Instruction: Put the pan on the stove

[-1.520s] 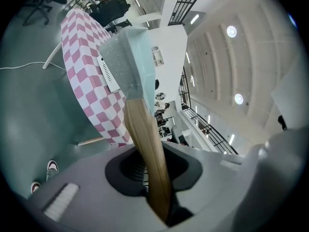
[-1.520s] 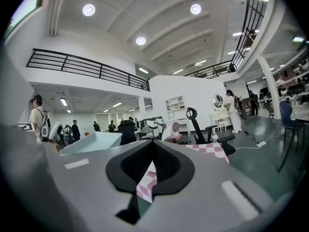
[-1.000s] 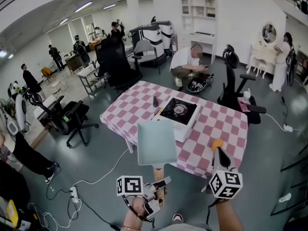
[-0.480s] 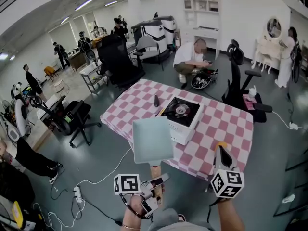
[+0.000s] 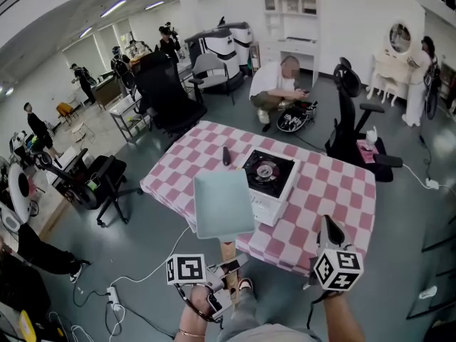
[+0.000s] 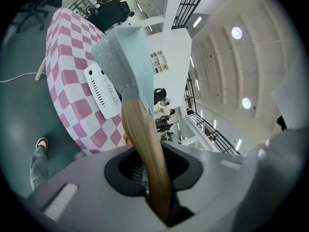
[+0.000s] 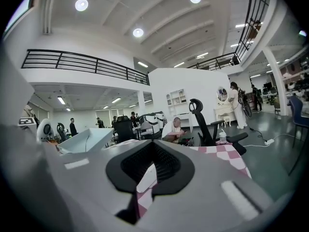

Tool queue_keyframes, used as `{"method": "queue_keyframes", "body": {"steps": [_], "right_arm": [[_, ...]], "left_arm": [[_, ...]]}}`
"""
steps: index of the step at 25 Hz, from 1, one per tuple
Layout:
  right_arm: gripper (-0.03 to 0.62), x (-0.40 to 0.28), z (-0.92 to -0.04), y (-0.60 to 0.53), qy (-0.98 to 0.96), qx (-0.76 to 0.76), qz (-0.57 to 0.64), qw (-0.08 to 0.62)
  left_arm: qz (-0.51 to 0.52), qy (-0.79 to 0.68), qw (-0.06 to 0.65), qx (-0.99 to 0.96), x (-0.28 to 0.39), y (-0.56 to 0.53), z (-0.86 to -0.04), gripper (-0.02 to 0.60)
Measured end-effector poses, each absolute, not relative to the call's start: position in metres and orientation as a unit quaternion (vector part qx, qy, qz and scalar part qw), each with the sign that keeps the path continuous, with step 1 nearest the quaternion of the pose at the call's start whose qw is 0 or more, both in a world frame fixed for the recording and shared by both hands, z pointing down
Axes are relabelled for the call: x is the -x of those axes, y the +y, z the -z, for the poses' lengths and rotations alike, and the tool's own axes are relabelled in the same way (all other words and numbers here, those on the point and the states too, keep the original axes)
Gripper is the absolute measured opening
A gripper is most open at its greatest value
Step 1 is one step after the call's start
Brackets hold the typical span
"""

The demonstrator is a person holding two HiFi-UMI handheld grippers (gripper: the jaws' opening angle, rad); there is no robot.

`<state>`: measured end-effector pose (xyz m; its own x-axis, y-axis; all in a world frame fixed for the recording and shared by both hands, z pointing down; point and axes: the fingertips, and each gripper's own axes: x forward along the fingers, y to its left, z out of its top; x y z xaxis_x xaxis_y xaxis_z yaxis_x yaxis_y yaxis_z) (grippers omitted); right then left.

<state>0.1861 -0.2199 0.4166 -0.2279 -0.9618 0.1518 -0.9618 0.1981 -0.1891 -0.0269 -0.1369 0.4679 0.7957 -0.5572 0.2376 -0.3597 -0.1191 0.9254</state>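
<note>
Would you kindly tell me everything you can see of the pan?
The pan is square and shallow, pale blue-green with low raised walls, and looks empty. Its straight wooden handle is clamped in the left gripper, the only thing touching it. It hangs in the air over the near edge of the checkered table, beside the stove and not yet on it.

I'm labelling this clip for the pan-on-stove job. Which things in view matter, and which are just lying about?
Job: pale green square pan with wooden handle, clamped in the left gripper; white portable stove with black top.
Lying about: small dark object on the pink-checked table; black office chair.
</note>
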Motion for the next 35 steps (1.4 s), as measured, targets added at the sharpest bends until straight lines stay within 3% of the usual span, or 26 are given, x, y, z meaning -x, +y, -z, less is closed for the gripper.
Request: {"method": "queue_keyframes", "body": {"steps": [22,35], "right_arm": [[0.008,-0.134,-0.401,-0.397,0.71,0.693,0.121,0.011],[0.008,-0.136,-0.411,-0.435,0.682,0.718,0.139,0.005]], "left_arm": [[0.019,-0.229,0.589,-0.775,0.083,-0.352,-0.45,0.072],[-0.012,-0.191,0.602,-0.775,0.086,-0.389,-0.465,0.072]]}}
